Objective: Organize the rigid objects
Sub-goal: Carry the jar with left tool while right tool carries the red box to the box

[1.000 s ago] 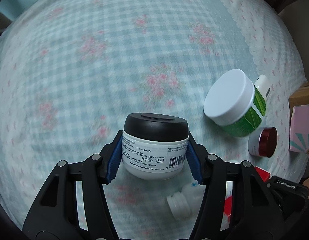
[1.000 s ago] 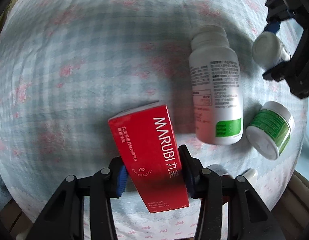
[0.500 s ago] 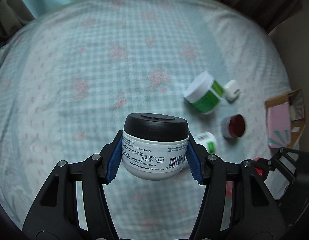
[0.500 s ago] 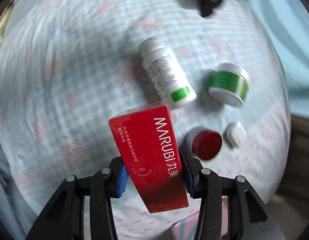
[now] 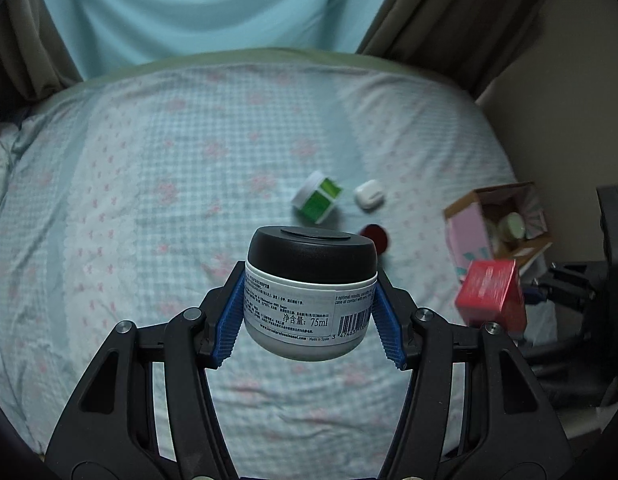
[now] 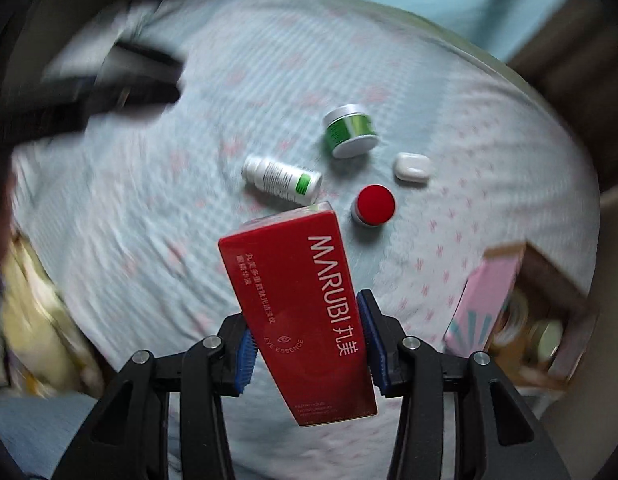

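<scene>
Left wrist view: one left gripper [image 5: 311, 318] at lower centre, blue ribbed pads clenched on either side of one round white plastic jar with a black lid [image 5: 311, 294], held upright above the checked, pink-flowered bedsheet [image 5: 149, 200]. White label with small black print, a barcode and "75ml" across the jar's front. On the sheet past the jar, right of centre: one green-and-white jar [image 5: 318, 197] tipped on its side, one small white rounded case [image 5: 369, 194] just right of it, one red-lidded pot [image 5: 375, 236] partly hidden behind the black lid. At the right edge, one open cardboard box with a pink patterned side [image 5: 497, 220], a few pale items inside, too blurred to count. Below it, one glossy red carton [image 5: 492, 294] gripped at its far end by black gripper parts at the frame's right edge.

Right wrist view: one right gripper [image 6: 307, 346] at lower centre, blue pads clamped on the long sides of the same red carton [image 6: 299, 308], tilted slightly, white lettering "MARUBI" and "EYE ESSENCE" facing up. On the sheet above it, four loose items: one white bottle with a green label patch [image 6: 283, 178] lying flat, the green-and-white jar [image 6: 351, 131] above right, the white case [image 6: 412, 167] right of that, the red-lidded pot [image 6: 374, 205] upright just beyond the carton's top corner. Open box [image 6: 517, 308] at lower right. Blurred dark gripper shape in the upper left
</scene>
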Tool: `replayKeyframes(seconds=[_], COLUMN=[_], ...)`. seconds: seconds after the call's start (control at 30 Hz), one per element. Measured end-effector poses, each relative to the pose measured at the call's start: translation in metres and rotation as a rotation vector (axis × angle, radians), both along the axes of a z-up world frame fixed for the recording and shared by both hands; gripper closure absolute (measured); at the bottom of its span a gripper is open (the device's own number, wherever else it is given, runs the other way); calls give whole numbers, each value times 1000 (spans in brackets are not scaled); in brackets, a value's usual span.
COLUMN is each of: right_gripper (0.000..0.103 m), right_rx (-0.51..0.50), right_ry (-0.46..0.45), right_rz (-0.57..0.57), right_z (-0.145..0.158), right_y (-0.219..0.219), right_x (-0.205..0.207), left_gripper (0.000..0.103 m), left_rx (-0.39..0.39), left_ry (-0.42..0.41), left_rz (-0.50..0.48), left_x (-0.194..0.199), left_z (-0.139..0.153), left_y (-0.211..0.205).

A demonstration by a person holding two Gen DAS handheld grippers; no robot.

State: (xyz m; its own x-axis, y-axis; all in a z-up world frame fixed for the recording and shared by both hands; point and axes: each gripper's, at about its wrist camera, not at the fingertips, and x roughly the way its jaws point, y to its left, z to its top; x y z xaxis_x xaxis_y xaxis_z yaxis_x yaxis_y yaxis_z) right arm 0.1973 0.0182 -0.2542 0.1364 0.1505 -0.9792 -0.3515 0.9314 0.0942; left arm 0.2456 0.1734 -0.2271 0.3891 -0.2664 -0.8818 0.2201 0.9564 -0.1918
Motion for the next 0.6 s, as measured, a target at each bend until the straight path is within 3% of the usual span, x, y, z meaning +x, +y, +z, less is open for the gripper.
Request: replayKeyframes(seconds=[0.27,0.6], right_gripper=[61,61], right_rx=[95,164], right_ry=[-41,-58], right_rz=[-111,-98], right_z=[41,58], right_y=[-66,-192], right_x=[-11,-14], left_gripper=[49,49], left_rx=[7,-4], left_ry=[-49,-76], left_rz=[-20,66], left_x=[-34,-58], left_z=[36,46], left_y=[-48,-159])
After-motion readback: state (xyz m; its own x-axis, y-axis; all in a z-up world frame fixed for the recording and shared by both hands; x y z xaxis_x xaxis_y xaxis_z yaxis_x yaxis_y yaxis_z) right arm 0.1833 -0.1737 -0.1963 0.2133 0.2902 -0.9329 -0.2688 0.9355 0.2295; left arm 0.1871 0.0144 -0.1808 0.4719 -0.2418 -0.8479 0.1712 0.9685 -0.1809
